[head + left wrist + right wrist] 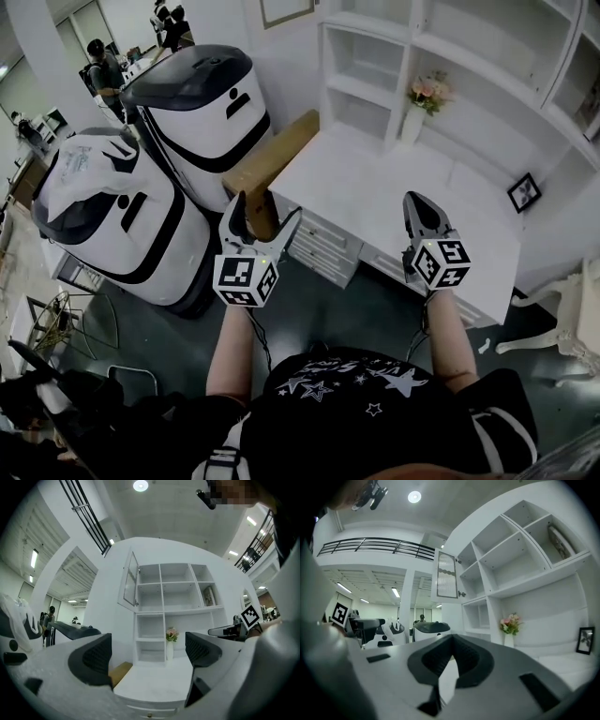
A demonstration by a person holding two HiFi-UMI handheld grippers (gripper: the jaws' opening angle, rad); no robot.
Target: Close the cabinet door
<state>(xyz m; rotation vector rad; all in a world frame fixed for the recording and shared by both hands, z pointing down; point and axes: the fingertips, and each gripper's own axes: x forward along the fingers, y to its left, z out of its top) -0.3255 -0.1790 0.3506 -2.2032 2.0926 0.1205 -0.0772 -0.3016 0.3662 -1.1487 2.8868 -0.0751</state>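
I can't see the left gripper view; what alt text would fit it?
The left gripper, jaws apart and empty, faces a white shelf unit whose cabinet door at the upper left hangs open. A vase of flowers stands on the desk below.

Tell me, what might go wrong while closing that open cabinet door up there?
The cabinet door stands open high at the shelves' upper left, while the left gripper and right gripper sit low before the desk; a long reach may make the push unsteady, slamming the door.
The flower vase stands on the desk below the shelves; a sweeping arm might knock it.
The left gripper's jaws are apart, so the door's edge could slip between them.
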